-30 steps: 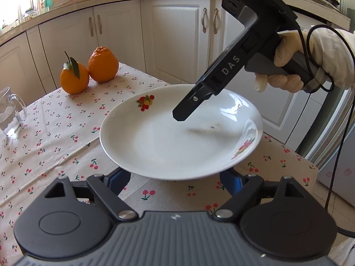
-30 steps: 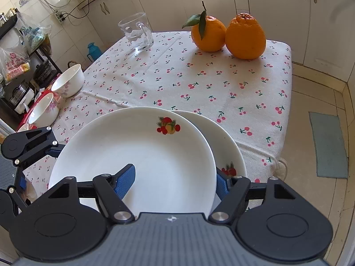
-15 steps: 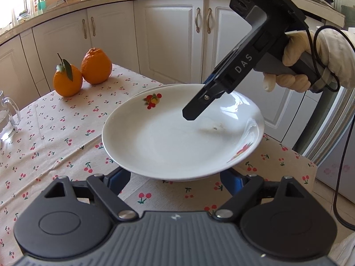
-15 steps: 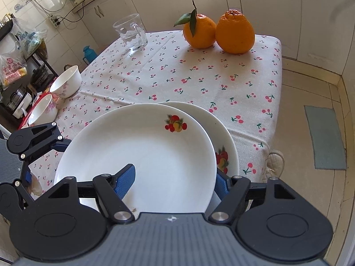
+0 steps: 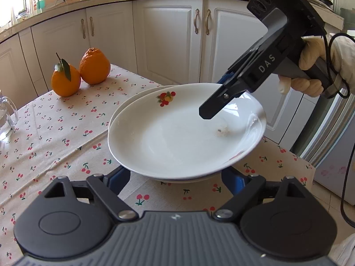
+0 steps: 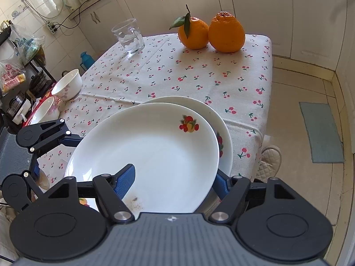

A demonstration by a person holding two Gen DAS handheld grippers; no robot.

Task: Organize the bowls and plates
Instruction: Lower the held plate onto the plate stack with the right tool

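Note:
A white plate with a fruit print hangs just above a second white plate that lies on the cherry-print tablecloth. My right gripper is shut on the upper plate's rim, one blue pad above it and one below; it also shows in the left wrist view. My left gripper is open, its fingers spread under the plates' near edge, touching nothing I can see. Two white bowls stand at the table's left side.
Two oranges and a glass mug stand at the far end of the table. White cabinets lie beyond. The table edge and floor with a mat are at the right.
The right gripper has brought the held plate lower and over the second plate, so the lower plate's rim now shows behind it. The left gripper stays open under the near edge.

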